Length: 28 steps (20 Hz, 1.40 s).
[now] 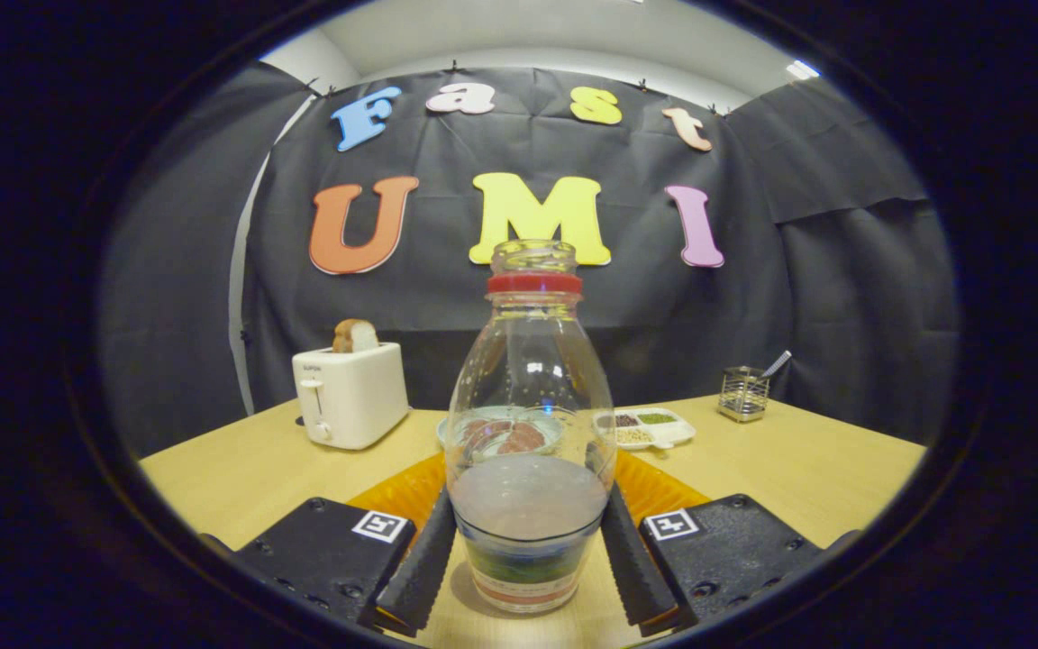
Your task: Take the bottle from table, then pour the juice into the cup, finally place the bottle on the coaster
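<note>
Gripping clear plastic bottle [530,397] with red neck ring, both my fingers [420,563] pressing its base; orange coaster [411,491] lying just behind bottle, awaiting final set-down

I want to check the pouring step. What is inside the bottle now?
The bottle, held between the gripper fingers, has pale cloudy liquid only in its lower part; above is empty. Its label band hides the very bottom.

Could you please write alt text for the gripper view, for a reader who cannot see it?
The tool has both fingers pressed on an upright clear bottle with a red neck ring, standing on the wooden table. Beyond it lie an orange coaster, a white toaster holding bread, a divided tray and a wire holder.
</note>
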Each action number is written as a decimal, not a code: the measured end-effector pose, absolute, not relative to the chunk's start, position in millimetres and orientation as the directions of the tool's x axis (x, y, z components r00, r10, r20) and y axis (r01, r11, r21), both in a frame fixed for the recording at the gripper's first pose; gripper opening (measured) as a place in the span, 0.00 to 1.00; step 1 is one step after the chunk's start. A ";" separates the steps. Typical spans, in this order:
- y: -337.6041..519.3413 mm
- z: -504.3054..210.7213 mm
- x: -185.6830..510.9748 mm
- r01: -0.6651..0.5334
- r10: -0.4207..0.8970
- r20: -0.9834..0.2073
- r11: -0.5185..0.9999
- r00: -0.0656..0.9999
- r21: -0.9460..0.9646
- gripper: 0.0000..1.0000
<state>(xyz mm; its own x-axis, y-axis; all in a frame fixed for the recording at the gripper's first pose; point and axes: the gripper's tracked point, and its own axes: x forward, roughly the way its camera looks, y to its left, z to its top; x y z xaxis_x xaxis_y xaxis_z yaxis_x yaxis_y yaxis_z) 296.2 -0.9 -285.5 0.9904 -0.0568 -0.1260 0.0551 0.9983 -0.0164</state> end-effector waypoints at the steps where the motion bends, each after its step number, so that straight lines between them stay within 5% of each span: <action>1: 1.5 -290.2 298.6 0.051 -0.051 -0.133 0.999 0.990 -0.006 0.81; 8: 4.5 -306.4 307.4 0.053 -0.054 -0.143 0.999 0.988 -0.010 0.83; 12: 7.3 -313.8 304.7 0.055 -0.053 -0.184 0.998 0.982 0.005 0.99; 28: -11.3 -235.1 232.1 0.053 -0.048 -0.082 0.997 0.996 0.058 1.00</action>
